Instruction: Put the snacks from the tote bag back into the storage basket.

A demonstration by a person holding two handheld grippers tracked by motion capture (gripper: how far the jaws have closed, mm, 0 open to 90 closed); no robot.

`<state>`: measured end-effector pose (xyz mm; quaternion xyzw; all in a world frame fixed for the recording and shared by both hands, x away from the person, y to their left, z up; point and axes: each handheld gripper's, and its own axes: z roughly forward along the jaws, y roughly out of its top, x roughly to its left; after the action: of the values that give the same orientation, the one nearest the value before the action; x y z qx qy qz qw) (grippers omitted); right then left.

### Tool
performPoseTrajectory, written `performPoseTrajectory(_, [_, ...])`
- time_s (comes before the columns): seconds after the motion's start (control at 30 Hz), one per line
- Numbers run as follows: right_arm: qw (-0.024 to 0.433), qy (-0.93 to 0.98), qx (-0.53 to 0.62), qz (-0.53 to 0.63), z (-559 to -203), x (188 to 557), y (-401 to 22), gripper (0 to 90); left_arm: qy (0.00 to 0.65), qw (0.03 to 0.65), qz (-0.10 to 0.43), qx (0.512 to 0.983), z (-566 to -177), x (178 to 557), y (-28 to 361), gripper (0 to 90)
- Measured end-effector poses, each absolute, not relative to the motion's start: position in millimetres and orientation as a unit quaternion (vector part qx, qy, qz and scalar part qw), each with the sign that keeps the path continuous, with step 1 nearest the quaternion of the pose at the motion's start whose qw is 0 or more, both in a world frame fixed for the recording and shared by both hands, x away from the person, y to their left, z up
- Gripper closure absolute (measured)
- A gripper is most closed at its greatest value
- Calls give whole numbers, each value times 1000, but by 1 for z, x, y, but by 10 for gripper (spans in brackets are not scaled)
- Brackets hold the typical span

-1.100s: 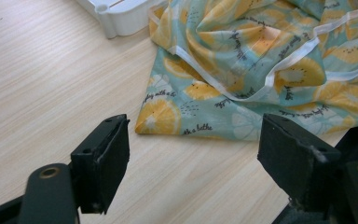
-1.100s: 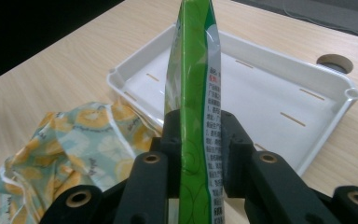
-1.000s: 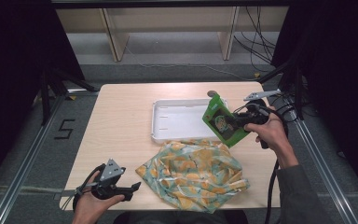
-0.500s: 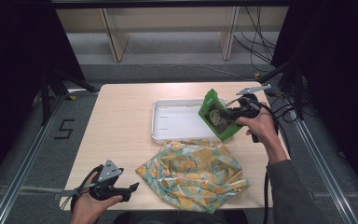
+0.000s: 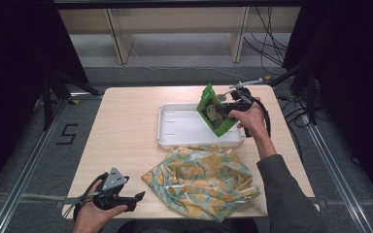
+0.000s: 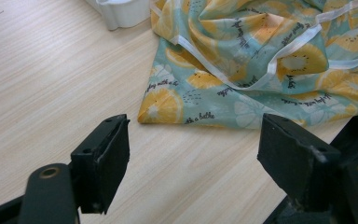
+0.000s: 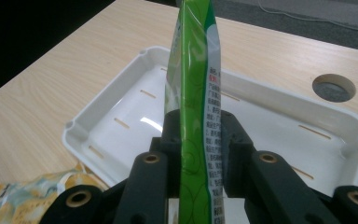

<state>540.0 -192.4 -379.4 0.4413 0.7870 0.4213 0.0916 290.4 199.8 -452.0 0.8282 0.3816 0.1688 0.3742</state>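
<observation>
right tongs (image 5: 226,108) clamp green packet (image 5: 215,110) above white tray (image 5: 175,138).

Cloth (image 6: 261,60): small dark script among the printed orange slices; "with a" shows in a few places, the rest is hard to make out.
Green packet (image 7: 198,116): a column of fine print down its white back panel, too small to read.
Floor (image 5: 24,145): a black "5" (image 5: 68,134) left of the table.
</observation>
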Motion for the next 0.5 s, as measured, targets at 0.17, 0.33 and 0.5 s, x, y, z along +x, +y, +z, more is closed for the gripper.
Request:
performPoseTrajectory(0.17, [89,777,465,414,-387,556,-183,756,378,376,174,828,-451,289,201,243])
performPoseTrajectory(0.33, [96,769,477,415,-391,568,-174,756,381,377,172,826,-450,288,200,243])
performPoseTrajectory(0.5, [104,772,480,403,-398,582,-167,756,381,379,171,826,-450,287,200,243])
